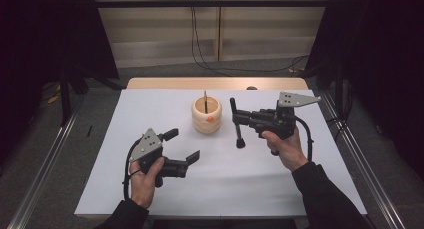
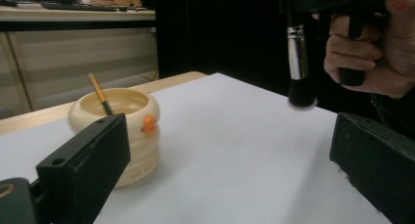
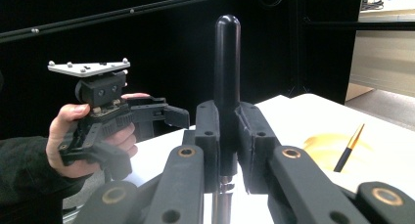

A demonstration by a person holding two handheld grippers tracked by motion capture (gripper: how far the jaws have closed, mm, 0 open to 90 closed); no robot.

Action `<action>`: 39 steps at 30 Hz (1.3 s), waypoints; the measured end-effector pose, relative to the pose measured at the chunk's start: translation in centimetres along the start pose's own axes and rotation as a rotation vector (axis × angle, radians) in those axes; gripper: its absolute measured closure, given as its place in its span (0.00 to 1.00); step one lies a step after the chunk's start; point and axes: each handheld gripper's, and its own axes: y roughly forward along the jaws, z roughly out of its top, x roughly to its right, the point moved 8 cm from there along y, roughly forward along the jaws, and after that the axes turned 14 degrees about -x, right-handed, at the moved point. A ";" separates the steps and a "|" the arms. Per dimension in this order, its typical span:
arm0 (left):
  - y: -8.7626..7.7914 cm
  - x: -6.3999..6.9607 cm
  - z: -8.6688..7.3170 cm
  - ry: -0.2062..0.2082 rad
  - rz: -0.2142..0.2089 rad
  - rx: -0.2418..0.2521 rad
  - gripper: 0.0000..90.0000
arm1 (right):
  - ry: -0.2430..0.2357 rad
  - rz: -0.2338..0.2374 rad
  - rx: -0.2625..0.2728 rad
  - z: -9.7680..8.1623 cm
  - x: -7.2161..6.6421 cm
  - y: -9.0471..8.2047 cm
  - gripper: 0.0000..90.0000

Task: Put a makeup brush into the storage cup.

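1. Centrally, on the white table (image 1: 225, 174), I see a cream ringed wooden pot (image 1: 206, 115) with a small orange mark (image 1: 211, 119) on its side; a thin pencil-like stick (image 1: 205, 100) with a dark lower end leans inside it.
2. My right gripper (image 1: 236, 120), held in the right hand (image 1: 285, 145), sits just right of the pot. Its jaws are closed tight on the handle of a black makeup brush (image 1: 237, 124).
3. From the right gripper view, the brush (image 3: 226, 77) stands upright between the two clamped jaws, with its rounded handle end pointing up.
4. From the left gripper view, the brush's silver collar (image 2: 295, 52) and dark bristle tuft (image 2: 301, 94) hang straight down, with the tuft close over the table; I cannot tell whether it touches.
5. My left gripper (image 1: 182, 145), held in the left hand (image 1: 146, 181), rests near the table's front left, well apart from the pot. Its jaws are spread wide and grip nothing.
6. From the left gripper view, the pot (image 2: 122, 128) lies beyond the left jaw, with the stick (image 2: 100, 94) slanting out of its mouth.
7. Behind the table I see a wooden strip (image 1: 215, 83), grey floor and trailing cables (image 1: 240, 69).
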 end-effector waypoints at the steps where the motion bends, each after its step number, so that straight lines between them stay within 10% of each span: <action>1: 0.3 0.3 0.3 -0.003 -0.012 0.009 0.02 | 0.000 0.003 0.004 0.0 -0.1 0.1 0.89; 16: 3.4 3.0 1.6 0.026 -0.113 -0.007 0.03 | 0.012 0.017 0.004 -0.8 -0.6 1.3 0.89; 39: 5.3 4.8 0.8 0.073 -0.108 -0.071 0.17 | 0.006 0.036 -0.027 -1.6 -1.4 3.2 0.90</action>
